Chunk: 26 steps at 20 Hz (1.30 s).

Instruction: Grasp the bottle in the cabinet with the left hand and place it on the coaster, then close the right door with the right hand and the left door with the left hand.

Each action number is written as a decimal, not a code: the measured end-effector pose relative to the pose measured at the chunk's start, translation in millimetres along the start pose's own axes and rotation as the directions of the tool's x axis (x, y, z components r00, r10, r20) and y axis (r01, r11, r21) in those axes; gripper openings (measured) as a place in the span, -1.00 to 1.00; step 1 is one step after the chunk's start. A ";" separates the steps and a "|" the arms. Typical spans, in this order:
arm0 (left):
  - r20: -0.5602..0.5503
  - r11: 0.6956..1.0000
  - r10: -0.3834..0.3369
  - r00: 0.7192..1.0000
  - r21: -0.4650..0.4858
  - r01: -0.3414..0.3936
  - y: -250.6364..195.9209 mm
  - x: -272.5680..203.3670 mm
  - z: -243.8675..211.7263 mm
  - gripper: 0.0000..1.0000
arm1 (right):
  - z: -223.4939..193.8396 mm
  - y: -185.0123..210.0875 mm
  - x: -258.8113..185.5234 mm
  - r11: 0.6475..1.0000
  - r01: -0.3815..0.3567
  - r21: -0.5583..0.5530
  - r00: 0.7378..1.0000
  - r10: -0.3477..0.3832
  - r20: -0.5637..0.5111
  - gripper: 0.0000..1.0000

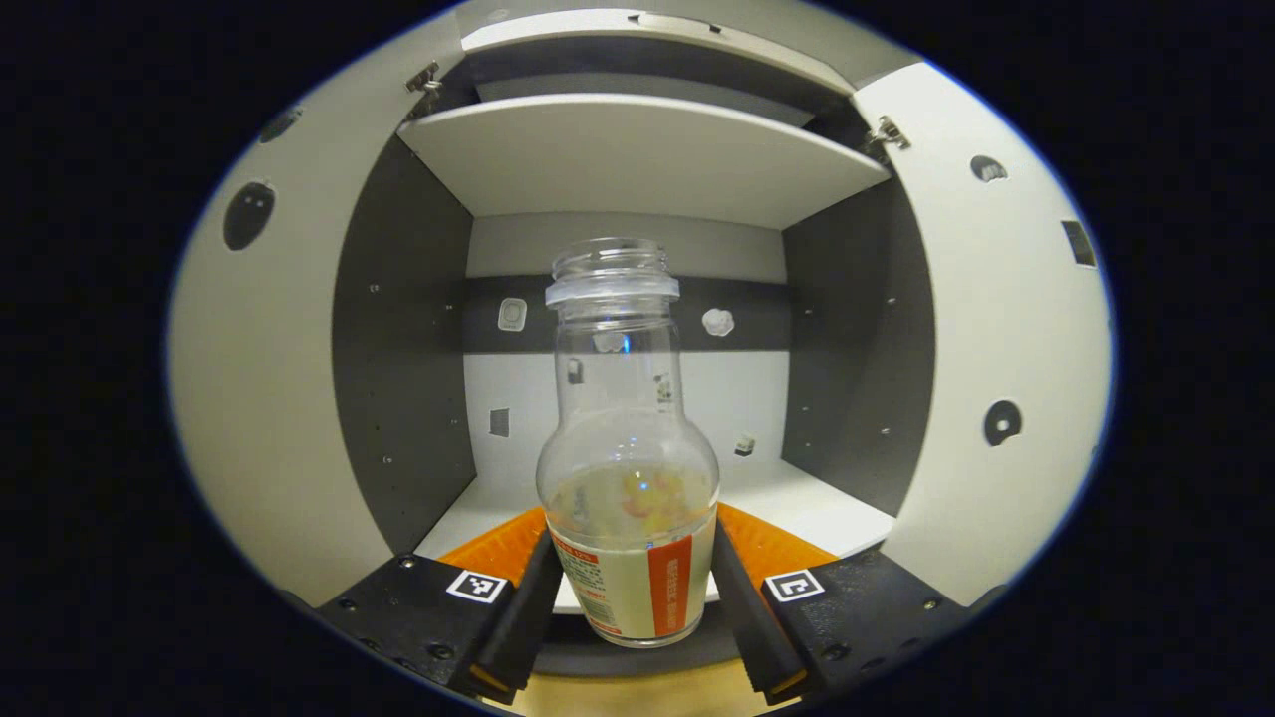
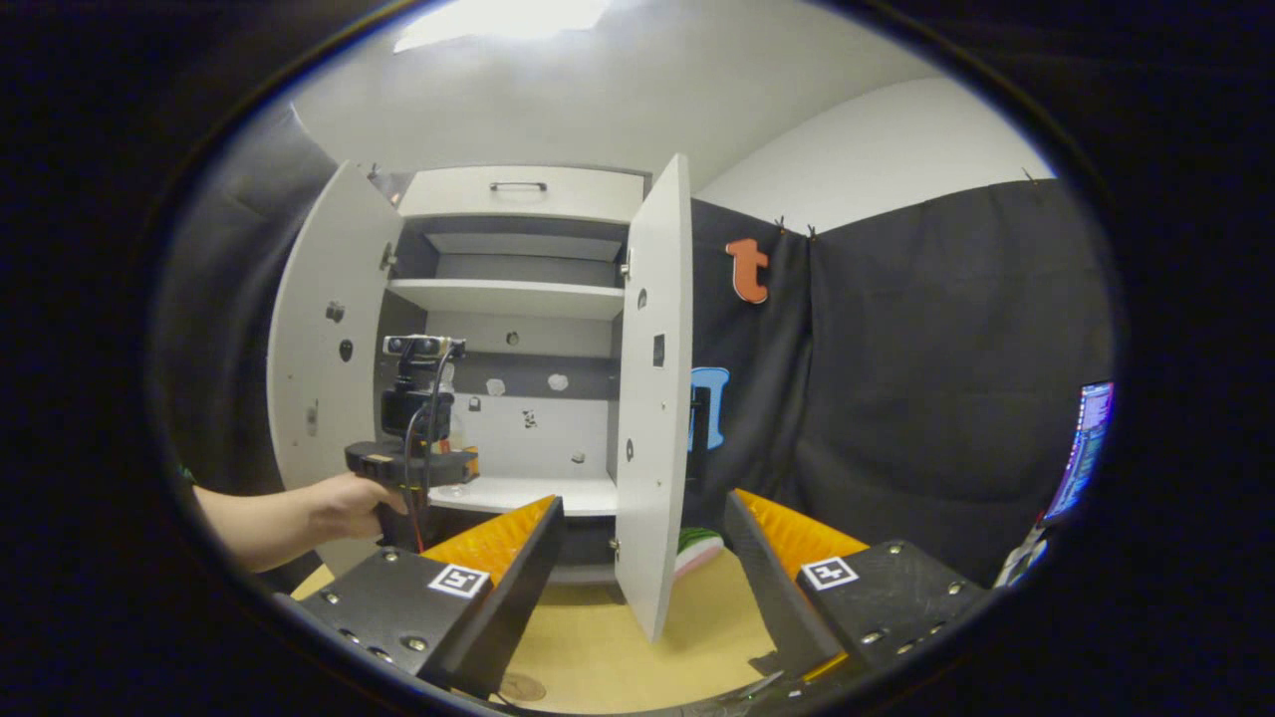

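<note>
The left gripper (image 1: 634, 597) squeezes the bottle (image 1: 629, 478) between its two fingers, just in front of the open cabinet (image 1: 637, 159), while the right gripper (image 2: 642, 578) is open and holds nothing.

The left gripper view is taken from very near the front of the open cabinet (image 1: 637, 159), facing straight into its lower compartment, with the bottle (image 1: 630, 468) seen close up between that gripper's fingers. The right gripper view is taken from farther back over the table (image 2: 598, 647), facing the cabinet (image 2: 518, 299) slightly from its right, so both open doors are seen whole. The cabinet interior, its shelf and its back wall are shared by both views.
</note>
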<state>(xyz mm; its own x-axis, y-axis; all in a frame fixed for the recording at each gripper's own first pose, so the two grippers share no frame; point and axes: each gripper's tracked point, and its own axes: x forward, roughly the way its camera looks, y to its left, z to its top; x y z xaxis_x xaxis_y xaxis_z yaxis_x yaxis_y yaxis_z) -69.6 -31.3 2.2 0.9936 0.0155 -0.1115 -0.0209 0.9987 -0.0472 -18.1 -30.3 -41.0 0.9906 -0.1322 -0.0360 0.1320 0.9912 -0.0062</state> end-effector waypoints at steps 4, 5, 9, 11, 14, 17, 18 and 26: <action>0.006 0.999 -0.001 1.000 -0.036 0.001 -7.7 -61.5 -24.3 0.58 | -0.9 -13.1 -44.8 0.999 -0.016 0.039 1.000 0.016 0.009 0.97; 0.006 0.999 0.006 1.000 -0.043 -0.005 -8.5 -75.5 -35.6 0.58 | -0.3 -17.3 -54.4 0.999 -0.019 0.044 1.000 0.018 0.017 0.97; 0.009 0.999 0.014 1.000 -0.050 -0.014 -12.6 -115.5 -94.0 0.59 | -11.4 -34.3 -75.0 0.999 -0.013 0.050 1.000 0.012 0.008 0.96; -0.022 1.000 -0.021 1.000 -0.019 0.021 -25.3 -132.6 -135.2 0.59 | -19.4 -42.2 -78.7 0.998 -0.001 0.056 1.000 0.001 -0.004 0.97; -0.031 0.996 -0.078 0.996 0.043 0.079 -42.6 -150.1 -189.5 0.59 | -30.3 -49.3 -73.9 0.998 0.003 0.062 1.000 -0.003 0.005 0.87; -0.088 0.988 -0.130 0.988 0.068 0.136 -59.9 -165.1 -255.4 0.59 | -45.7 -48.2 -60.9 0.993 -0.019 0.117 1.000 0.020 -0.007 0.96; -0.109 0.985 -0.153 0.982 0.070 0.161 -66.1 -170.3 -274.4 0.60 | -50.0 -53.1 -56.4 0.992 -0.017 0.125 1.000 0.018 -0.012 0.97; -0.151 0.951 -0.248 0.957 0.150 0.270 -106.4 -211.4 -356.7 0.60 | -80.4 -52.7 -14.1 0.994 -0.013 0.107 0.997 0.021 -0.073 0.97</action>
<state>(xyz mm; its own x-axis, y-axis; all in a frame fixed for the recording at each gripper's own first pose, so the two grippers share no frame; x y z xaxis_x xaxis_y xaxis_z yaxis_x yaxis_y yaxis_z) -316.9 -158.4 -323.3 0.9394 -0.2398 -0.2450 0.2647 0.9615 0.0741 -41.9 -80.7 -120.5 0.9879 -0.1108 -0.1086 0.1219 0.9873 0.1014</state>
